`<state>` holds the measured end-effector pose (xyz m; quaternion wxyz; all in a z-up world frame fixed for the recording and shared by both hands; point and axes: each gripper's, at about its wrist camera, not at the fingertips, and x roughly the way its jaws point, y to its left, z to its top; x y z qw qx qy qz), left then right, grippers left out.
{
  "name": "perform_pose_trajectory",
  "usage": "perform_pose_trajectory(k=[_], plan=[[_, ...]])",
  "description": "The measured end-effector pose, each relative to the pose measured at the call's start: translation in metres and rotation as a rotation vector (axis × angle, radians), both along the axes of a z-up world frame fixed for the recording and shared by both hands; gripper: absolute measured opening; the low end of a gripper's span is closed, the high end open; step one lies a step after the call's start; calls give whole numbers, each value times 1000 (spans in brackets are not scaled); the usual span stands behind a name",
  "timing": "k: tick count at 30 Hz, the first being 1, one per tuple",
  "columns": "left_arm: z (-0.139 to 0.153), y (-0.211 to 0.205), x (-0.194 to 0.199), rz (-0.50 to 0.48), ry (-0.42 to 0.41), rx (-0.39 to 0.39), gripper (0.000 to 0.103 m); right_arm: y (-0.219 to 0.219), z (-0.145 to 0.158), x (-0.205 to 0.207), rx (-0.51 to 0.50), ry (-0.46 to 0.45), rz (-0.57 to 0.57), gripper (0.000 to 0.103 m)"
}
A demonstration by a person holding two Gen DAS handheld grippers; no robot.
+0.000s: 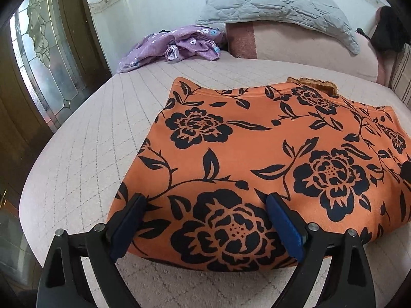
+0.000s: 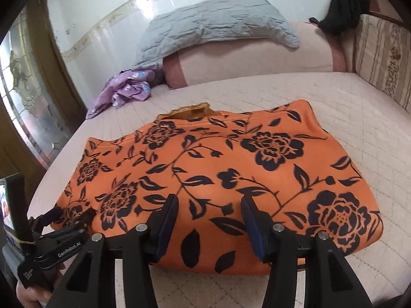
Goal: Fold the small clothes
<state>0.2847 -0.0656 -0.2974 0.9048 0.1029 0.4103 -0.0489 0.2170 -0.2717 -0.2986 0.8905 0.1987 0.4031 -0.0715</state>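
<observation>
An orange garment (image 1: 257, 141) with black flowers lies folded flat on the pale quilted bed (image 1: 90, 133). A mustard knitted edge (image 1: 313, 83) pokes out behind its far side. My left gripper (image 1: 205, 199) stands open over the garment's near left part, its blue pads wide apart and the cloth lying flat under them. In the right wrist view the same garment (image 2: 218, 154) fills the middle. My right gripper (image 2: 209, 200) hangs open above its near edge, with nothing pinched. The left gripper (image 2: 74, 220) shows at the garment's left corner, held by a person's hand (image 2: 28, 295).
Crumpled purple clothes (image 1: 174, 46) lie at the far left of the bed. A grey pillow (image 2: 210, 23) rests on a pink bolster (image 2: 251, 56) at the back. A striped cushion (image 2: 382, 59) and a black item (image 2: 344, 5) are at the right. A glass-panelled door (image 1: 38, 51) is at the left.
</observation>
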Motion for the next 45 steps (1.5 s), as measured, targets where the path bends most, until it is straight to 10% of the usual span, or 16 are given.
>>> perform_pose_trajectory(k=[18,45], plan=[[10,-2,-6,-18,82,44,95,-5,-11,2,90,78,13,47],[144,-37,-81,-78,-188,-51,95,-51,28,-36,164,-70,-127,48]])
